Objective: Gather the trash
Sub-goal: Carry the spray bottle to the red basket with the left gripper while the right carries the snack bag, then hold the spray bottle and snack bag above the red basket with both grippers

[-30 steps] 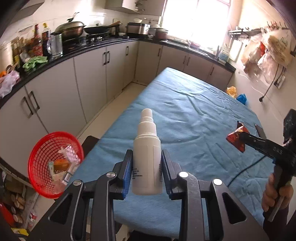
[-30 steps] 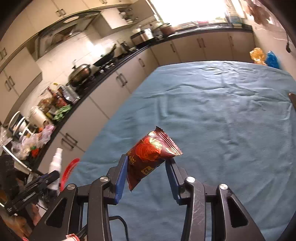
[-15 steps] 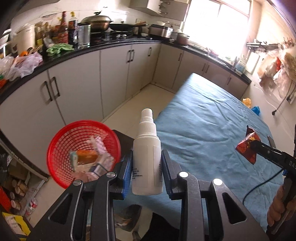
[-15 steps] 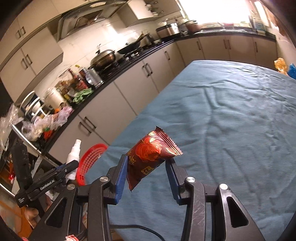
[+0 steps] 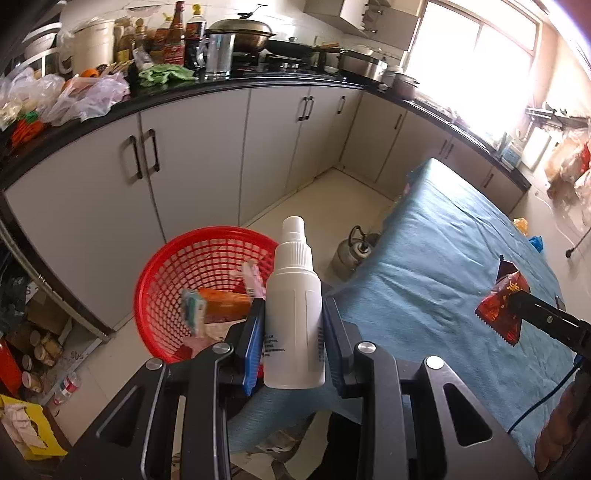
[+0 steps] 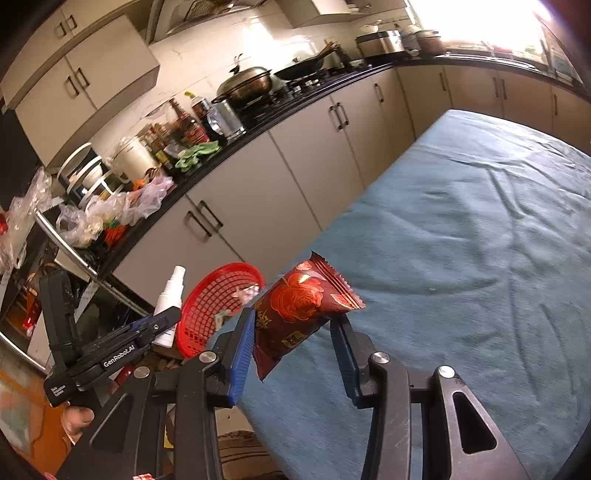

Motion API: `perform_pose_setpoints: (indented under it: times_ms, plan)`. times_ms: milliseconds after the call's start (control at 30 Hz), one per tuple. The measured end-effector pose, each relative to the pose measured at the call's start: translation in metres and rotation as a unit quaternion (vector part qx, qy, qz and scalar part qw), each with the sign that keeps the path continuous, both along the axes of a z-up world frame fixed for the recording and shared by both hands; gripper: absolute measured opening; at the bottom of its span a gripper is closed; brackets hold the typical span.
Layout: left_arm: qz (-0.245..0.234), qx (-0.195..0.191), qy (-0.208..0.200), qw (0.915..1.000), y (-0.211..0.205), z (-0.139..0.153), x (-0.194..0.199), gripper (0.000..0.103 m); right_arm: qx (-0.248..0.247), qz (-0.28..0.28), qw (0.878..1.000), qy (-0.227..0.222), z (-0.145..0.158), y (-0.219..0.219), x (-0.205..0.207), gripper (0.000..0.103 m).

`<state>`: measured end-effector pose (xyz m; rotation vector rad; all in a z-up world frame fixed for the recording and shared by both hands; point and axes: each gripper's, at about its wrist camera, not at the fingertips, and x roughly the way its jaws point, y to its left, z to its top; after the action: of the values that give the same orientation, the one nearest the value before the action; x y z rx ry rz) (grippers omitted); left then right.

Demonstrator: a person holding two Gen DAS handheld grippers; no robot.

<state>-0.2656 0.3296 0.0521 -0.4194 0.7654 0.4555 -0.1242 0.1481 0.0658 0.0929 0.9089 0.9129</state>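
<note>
The left gripper (image 5: 293, 332) is clamping its blue pads (image 5: 253, 343) tight against the sides of a white spray bottle (image 5: 294, 317), which is standing upright between them with its nozzle pointing up. The bottle is hanging in the air just off the near corner of the table (image 5: 450, 266), right beside the rim of a red mesh basket (image 5: 177, 266) that is sitting lower down, next to the grey cabinet doors (image 5: 195, 155). Inside the basket, an orange packet (image 5: 225, 304) and a few pale wrappers are lying in a loose heap. The right gripper (image 6: 295, 336) is pinching a dark red snack packet (image 6: 299, 310) with a gold flower print; the packet is sitting tilted between the pads, one crimped end poking up and to the right, the other drooping below the left pad. It is hovering above the near edge of the blue cloth covering the table, well short of the basket, which is showing to its left in the right wrist view. A metal kettle (image 5: 351, 251) is standing on the floor by the table's edge. Behind it all, the black countertop (image 5: 229, 83) is carrying a lidded wok (image 5: 242, 31), sauce bottles (image 5: 177, 33), a green cloth (image 5: 164, 72) and plastic bags (image 5: 88, 96).
</note>
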Motion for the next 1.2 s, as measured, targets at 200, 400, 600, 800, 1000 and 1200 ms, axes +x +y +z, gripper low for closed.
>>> perform_pose_setpoints:
  times_ms: [200, 400, 600, 800, 1000, 1200]
  plan:
    - [0.016, -0.002, 0.003, 0.9999, 0.019, -0.006, -0.008, 0.029, 0.000, 0.024, 1.000, 0.002, -0.002, 0.028, -0.006, 0.045]
    - [0.029, -0.004, 0.009, 0.9995, 0.034, -0.013, -0.014, 0.029, 0.002, 0.048, 0.999, 0.004, -0.003, 0.058, -0.014, 0.045]
    - [0.045, -0.003, 0.024, 0.9987, 0.051, -0.025, -0.019, 0.029, 0.002, 0.070, 0.997, 0.008, -0.005, 0.088, -0.020, 0.045]
    - [0.056, -0.004, 0.038, 0.9977, 0.063, -0.037, -0.022, 0.029, -0.003, 0.084, 0.996, 0.010, -0.009, 0.113, -0.023, 0.045]
    - [0.069, 0.009, 0.051, 0.9963, 0.070, -0.044, -0.025, 0.029, -0.011, 0.090, 0.996, 0.008, -0.015, 0.128, -0.022, 0.045]
    - [0.072, 0.025, 0.059, 0.9953, 0.072, -0.047, -0.023, 0.029, -0.014, 0.093, 0.995, 0.016, -0.020, 0.136, -0.018, 0.045]
